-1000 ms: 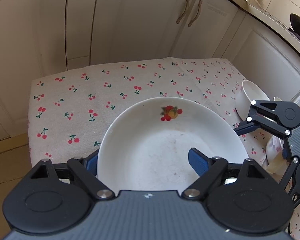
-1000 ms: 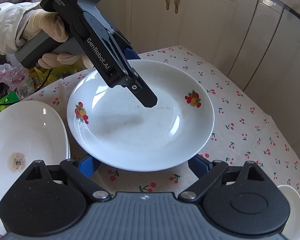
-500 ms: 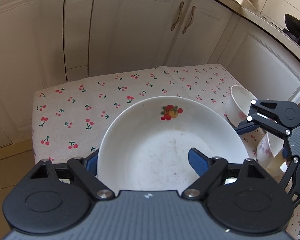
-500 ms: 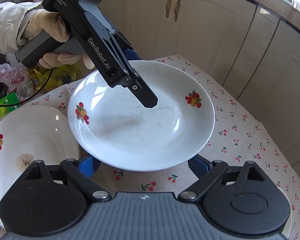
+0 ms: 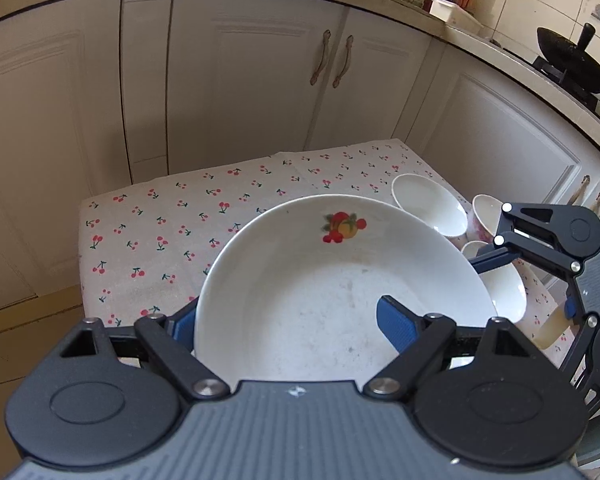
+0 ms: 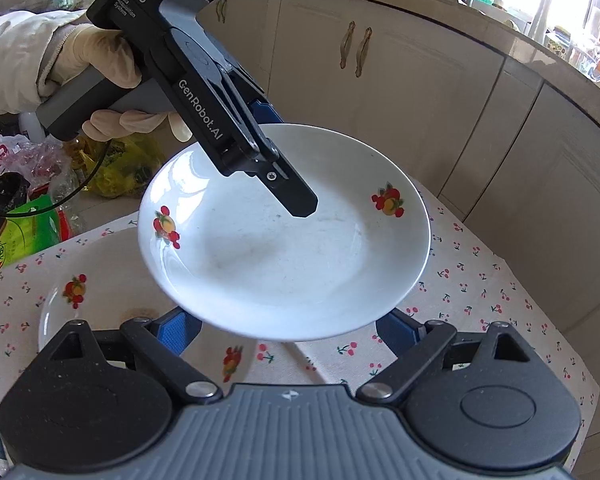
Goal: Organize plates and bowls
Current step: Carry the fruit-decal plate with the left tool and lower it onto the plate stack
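Cherry-print tablecloth lies below. Left gripper clamps the plate aloft; right gripper is spread, empty. Next: stack it on the second plate.

The white fruit-printed ceramic plate now rides higher above the cherry-patterned cloth than a second ago, uncovering a second fruit-printed plate and more small white bowls.

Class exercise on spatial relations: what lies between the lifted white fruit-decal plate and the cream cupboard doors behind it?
Left wrist view: only bare cherry-print tablecloth lies between plate and doors.
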`<state>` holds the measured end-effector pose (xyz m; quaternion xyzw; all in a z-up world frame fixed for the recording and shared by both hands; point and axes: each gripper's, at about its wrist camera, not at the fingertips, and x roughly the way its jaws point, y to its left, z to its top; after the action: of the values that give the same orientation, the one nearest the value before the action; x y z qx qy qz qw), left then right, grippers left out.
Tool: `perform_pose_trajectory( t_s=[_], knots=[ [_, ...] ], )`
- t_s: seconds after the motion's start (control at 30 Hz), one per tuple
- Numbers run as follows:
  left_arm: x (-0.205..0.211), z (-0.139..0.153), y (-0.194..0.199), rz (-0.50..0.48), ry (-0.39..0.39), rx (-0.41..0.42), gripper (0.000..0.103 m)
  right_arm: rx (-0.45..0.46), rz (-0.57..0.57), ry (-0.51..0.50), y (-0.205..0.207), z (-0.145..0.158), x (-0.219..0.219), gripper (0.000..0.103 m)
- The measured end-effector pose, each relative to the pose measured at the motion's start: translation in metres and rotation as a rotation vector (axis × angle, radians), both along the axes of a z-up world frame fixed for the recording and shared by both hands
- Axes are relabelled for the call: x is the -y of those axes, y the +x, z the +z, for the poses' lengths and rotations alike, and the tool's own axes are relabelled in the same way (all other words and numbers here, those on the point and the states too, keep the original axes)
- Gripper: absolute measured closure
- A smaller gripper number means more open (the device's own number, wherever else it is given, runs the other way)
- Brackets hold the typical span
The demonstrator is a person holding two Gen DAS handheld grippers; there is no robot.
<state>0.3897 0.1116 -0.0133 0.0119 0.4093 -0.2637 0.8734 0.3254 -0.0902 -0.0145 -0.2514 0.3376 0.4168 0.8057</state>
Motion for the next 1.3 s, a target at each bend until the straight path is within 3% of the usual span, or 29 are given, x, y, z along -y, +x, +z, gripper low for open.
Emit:
perform_pose_trajectory(
  t_s=[0.23, 0.63, 1.3],
  knots=[
    [0.002, 0.000, -0.045, -0.006, -0.002, -0.011, 0.015, -0.009, -0.005, 0.010, -0.049, 0.003, 0.001, 0.007],
    [0.013, -0.020, -0.100, -0.038, -0.017, -0.043, 0.015, -0.069, -0.044, 0.035, -0.110, -0.018, 0.011, 0.007],
    [0.018, -0.053, -0.098, -0.048, -0.019, -0.121, 0.015, -0.123, -0.124, 0.007, -0.126, -0.035, 0.010, 0.007]
  ],
)
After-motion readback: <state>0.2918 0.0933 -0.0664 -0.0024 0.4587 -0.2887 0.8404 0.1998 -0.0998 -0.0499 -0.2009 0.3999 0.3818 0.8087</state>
